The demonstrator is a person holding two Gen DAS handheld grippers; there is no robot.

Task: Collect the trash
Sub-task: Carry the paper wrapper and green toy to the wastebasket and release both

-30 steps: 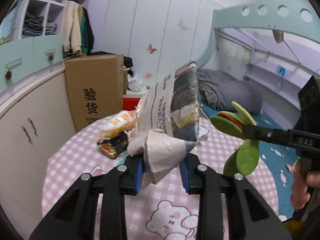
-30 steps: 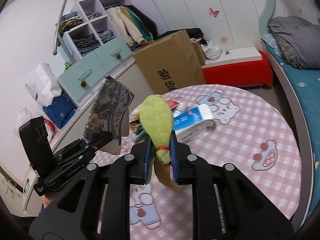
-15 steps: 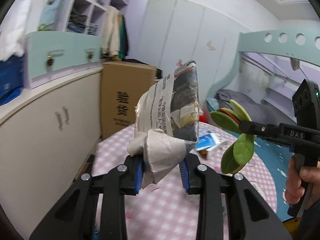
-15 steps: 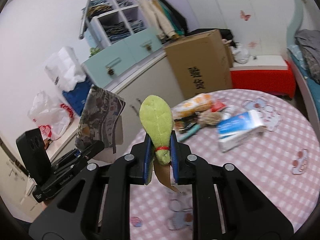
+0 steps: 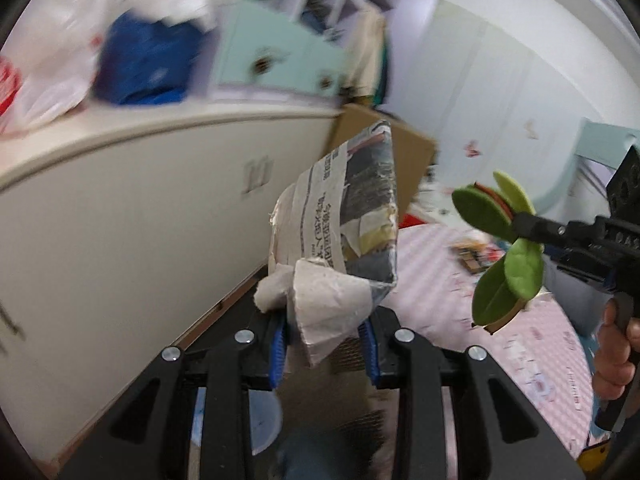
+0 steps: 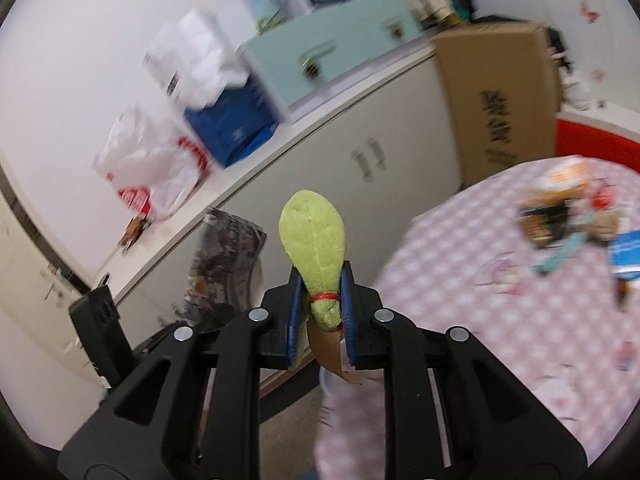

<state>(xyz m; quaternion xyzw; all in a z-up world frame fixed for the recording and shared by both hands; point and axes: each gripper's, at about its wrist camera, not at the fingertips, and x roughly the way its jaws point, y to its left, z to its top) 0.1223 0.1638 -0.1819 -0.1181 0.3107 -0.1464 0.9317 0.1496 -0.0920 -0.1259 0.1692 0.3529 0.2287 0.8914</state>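
Crumpled newspaper (image 5: 352, 220) past table edge (image 6: 404, 248), beside cabinet (image 5: 140, 216).

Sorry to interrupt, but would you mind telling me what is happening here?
A person is collecting trash with two tools. The left hand-held gripper is shut on crumpled newspaper, and the right hand-held gripper is shut on a green felt leaf piece. More litter lies on the pink checked table.
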